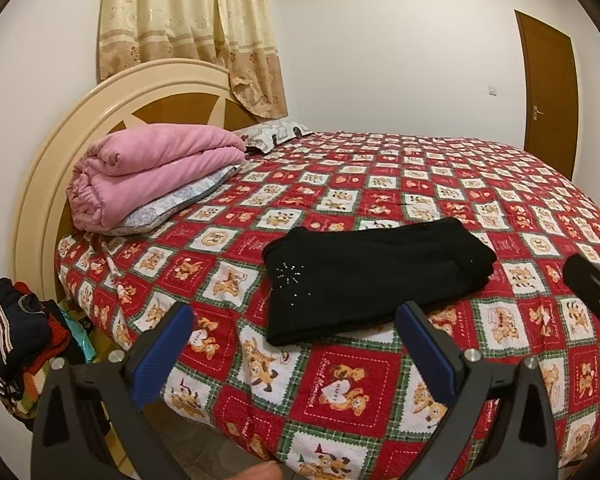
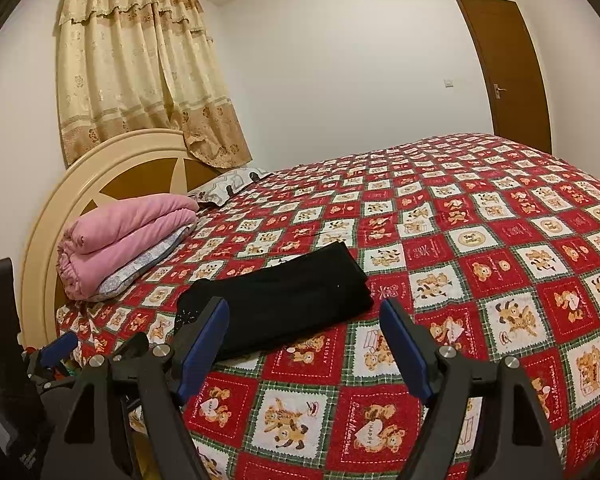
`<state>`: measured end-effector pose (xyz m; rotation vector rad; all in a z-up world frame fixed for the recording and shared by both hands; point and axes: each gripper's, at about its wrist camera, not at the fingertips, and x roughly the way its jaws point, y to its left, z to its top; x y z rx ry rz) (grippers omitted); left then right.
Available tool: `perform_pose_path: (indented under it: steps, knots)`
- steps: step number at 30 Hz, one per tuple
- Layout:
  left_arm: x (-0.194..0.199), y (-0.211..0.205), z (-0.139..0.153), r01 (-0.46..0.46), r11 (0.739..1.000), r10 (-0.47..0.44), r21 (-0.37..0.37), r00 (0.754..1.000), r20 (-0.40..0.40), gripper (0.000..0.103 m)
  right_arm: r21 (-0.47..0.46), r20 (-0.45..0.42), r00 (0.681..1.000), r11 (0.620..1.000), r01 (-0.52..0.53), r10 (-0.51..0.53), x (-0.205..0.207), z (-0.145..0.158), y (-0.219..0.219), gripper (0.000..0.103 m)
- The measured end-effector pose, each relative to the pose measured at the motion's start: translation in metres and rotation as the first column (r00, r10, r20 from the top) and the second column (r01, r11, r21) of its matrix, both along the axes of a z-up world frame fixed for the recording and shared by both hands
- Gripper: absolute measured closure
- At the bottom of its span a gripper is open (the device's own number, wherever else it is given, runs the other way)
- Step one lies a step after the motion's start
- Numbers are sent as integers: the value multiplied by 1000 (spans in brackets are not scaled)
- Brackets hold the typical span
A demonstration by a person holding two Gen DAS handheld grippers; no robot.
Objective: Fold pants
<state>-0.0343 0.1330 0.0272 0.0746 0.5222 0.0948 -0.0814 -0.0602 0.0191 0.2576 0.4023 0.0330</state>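
Black pants (image 1: 372, 276) lie folded into a compact rectangle on the red patterned bedspread (image 1: 480, 200), near the bed's front edge. They also show in the right wrist view (image 2: 284, 300). My left gripper (image 1: 296, 320) is open and empty, held just in front of the pants above the bed edge. My right gripper (image 2: 304, 312) is open and empty, also just short of the pants. The right gripper's black body shows at the right edge of the left wrist view (image 1: 592, 292). The left gripper's blue tip shows low left in the right wrist view (image 2: 58, 346).
A folded pink blanket (image 1: 156, 168) rests on a pillow by the cream headboard (image 1: 52, 168). A pile of dark clothes (image 1: 20, 336) sits beside the bed at left. A brown door (image 1: 548, 88) is in the far wall. A curtain (image 1: 188, 20) hangs behind the headboard.
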Motion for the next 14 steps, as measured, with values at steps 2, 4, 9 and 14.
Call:
perform_pose_path:
  steps: [2,4,9,14]
  knots:
    - [3,1,1,5,1000,-5,-12,1000,-7,0,2,-4,1000,1000,2,-2,1,-1,1,24]
    - [6,3,0,13,999,-14,-30,1000,-28,0,1,-7,1000,1000,4,-4,1,-2,1,24]
    - [10,4,-4,11,999,-13,-48,999,-40,0,2,-16,1000,1000,6,-6,5,-6,1,24]
    - [15,4,-5,5,999,-7,-39,999,-49,0,12,-28,1000,1000,14,-14,8,-10,-1,24]
